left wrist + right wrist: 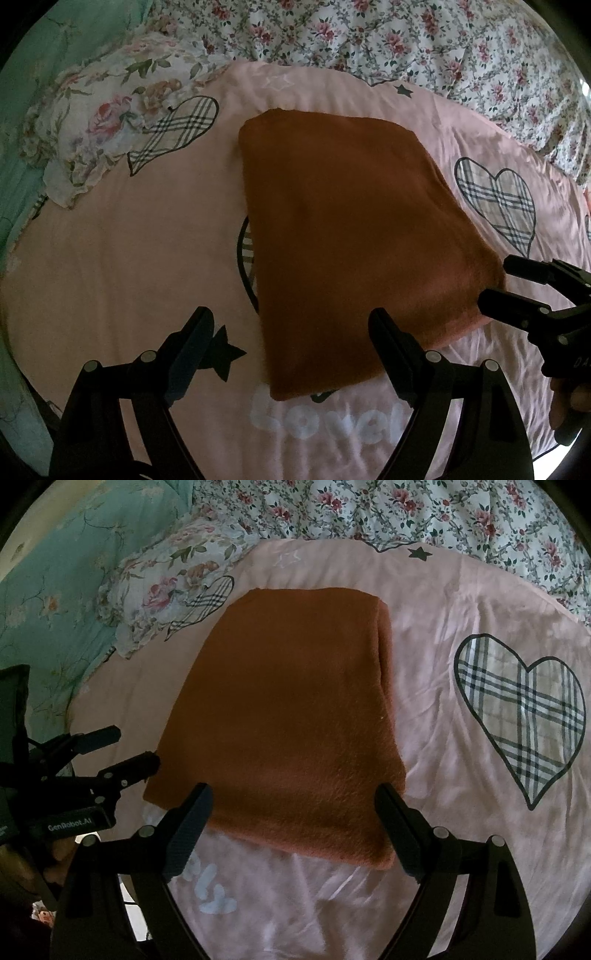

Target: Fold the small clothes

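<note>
Cloth [280, 716], rust-brown & fuzzy, lies flat on the pink sheet [461, 602] w/ plaid hearts, already a thick rectangle w/ stacked layers showing along its right edge. Near edge sits just in front of both grippers. Left gripper [291, 347] hangs over the near left corner, jaws spread wide, nothing between them; right gripper [293, 819] hangs over the near right part, jaws also wide apart & empty. Neither pad touches fabric as far as I can tell.

Next step, prob. another fold or a tidy-up. To do it well: bring each gripper down on its own near corner, pinch all layers together, not just the top one, or the stack splits. Lift both corners evenly, carry them toward the far edge, lay down w/ edges matched. Fuzzy fabric likely clings to itself, so go slow & don't drag. Keep clear of the flowered pillow [166, 587] at far left.
</note>
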Motion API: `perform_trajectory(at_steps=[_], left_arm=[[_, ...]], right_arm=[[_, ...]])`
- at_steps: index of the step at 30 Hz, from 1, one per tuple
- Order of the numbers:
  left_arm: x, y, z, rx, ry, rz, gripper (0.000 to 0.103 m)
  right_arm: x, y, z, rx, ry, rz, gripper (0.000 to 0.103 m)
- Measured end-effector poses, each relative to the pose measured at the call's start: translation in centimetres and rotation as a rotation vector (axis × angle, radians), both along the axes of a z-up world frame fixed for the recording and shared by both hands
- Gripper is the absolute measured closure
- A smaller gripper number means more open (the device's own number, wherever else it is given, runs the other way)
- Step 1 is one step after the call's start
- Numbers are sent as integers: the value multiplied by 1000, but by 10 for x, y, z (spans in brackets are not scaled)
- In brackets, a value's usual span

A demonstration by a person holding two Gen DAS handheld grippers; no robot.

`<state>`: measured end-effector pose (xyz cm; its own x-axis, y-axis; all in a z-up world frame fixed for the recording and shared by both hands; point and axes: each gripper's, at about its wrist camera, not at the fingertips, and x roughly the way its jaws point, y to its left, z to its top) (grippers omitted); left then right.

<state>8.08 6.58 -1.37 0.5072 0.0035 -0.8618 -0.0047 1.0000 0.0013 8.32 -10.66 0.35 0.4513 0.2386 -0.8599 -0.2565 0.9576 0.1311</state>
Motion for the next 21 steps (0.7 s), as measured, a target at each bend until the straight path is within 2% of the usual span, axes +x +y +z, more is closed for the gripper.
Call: perform_trajectory(at_steps=[21], left_arm=[[8,-3,5,-6,-7,7,17]], right_arm=[[9,-11,6,14,-7,-21,14]])
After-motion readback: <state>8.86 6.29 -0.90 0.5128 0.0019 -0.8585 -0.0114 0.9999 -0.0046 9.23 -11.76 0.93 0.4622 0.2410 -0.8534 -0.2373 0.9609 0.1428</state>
